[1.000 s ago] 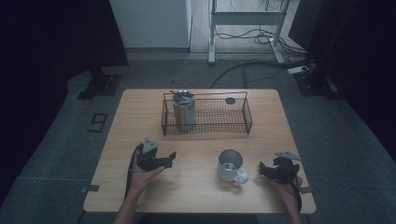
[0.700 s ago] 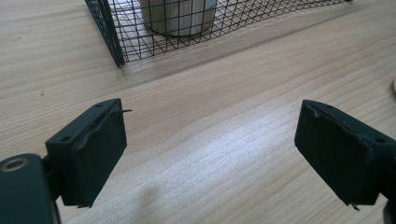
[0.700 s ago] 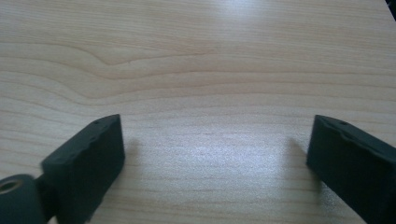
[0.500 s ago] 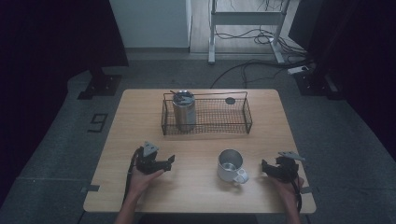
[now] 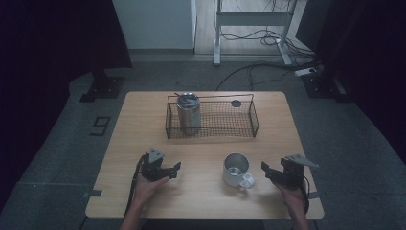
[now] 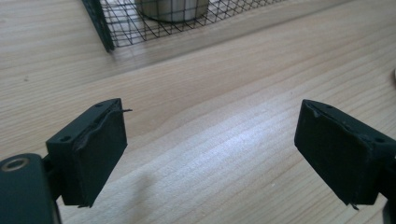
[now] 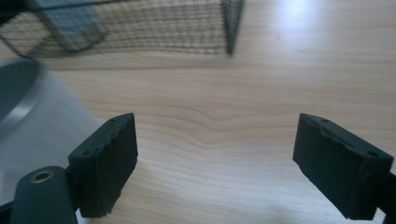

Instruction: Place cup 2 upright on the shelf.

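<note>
Evidently the work stood at its opening step: the approach to the steel mug (image 5: 236, 169), which sat upright on the wooden table (image 5: 143, 120), nothing yet grasped. The right gripper (image 5: 269, 171) rested low on the table just to the right of the mug, its jaws spread wide and empty, pointing leftward at the mug's handle (image 5: 247, 180), which faced that gripper. In the right gripper view the mug's pale wall (image 7: 42, 130) and rim loomed blurred just beyond the left-hand jaw, near it, though whether it touched could not be told. The left gripper (image 5: 173, 168) lay well to the left of the mug, also parted wide with nothing between its pads; only bare wood showed ahead of it in the left gripper view, with a sliver of something pale at the right edge, too small to name.

Ahead of both grippers, toward the far side of the table, stood the wire basket (image 5: 244, 128), already holding a steel tumbler (image 5: 188, 114) upright at its left end, with a small dark round object (image 5: 236, 103) by its far rim; most of the basket floor to the right of the tumbler looked free.

Judging from this, the next move called for the right gripper to swing left until the mug's wall or handle lay squarely between its jaws, then close firmly, since smooth steel may slip; a lift and carry to the basket's free right portion seemed the likely aim
</note>
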A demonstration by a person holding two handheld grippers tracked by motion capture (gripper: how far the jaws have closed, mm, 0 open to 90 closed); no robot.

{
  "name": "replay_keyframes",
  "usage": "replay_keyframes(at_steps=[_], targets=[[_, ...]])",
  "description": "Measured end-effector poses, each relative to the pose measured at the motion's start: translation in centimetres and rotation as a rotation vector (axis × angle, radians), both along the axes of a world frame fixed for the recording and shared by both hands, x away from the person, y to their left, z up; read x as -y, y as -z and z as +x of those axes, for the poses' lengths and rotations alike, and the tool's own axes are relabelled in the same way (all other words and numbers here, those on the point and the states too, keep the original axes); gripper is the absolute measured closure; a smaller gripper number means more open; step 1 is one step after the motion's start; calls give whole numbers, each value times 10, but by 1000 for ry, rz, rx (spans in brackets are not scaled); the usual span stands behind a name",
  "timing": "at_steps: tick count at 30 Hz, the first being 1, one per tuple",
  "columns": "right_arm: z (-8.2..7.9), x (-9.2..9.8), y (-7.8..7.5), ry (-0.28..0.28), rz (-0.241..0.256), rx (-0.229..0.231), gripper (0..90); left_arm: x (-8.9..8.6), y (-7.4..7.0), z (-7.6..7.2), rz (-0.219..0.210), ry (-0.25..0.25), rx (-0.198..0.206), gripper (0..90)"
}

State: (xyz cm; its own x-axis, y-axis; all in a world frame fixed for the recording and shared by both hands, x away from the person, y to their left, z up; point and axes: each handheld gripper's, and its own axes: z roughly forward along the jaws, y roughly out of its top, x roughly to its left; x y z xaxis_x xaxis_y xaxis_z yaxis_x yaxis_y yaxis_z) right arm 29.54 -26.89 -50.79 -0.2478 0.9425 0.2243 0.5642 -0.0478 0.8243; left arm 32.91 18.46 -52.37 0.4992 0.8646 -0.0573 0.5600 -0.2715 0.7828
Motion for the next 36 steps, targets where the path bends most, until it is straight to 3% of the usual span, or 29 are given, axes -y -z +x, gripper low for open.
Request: replay_keyframes(at_steps=[17,22,36], targets=[[-18,-43,-31,-155,6,90,133,5,5,2,16,5,-14,94],[-20,-54,-35,-185,33,107,134,7,7,2,28,8,-20,94],[-20,-80,-35,-247,20,122,128,9,11,2,31,2,-33,105]])
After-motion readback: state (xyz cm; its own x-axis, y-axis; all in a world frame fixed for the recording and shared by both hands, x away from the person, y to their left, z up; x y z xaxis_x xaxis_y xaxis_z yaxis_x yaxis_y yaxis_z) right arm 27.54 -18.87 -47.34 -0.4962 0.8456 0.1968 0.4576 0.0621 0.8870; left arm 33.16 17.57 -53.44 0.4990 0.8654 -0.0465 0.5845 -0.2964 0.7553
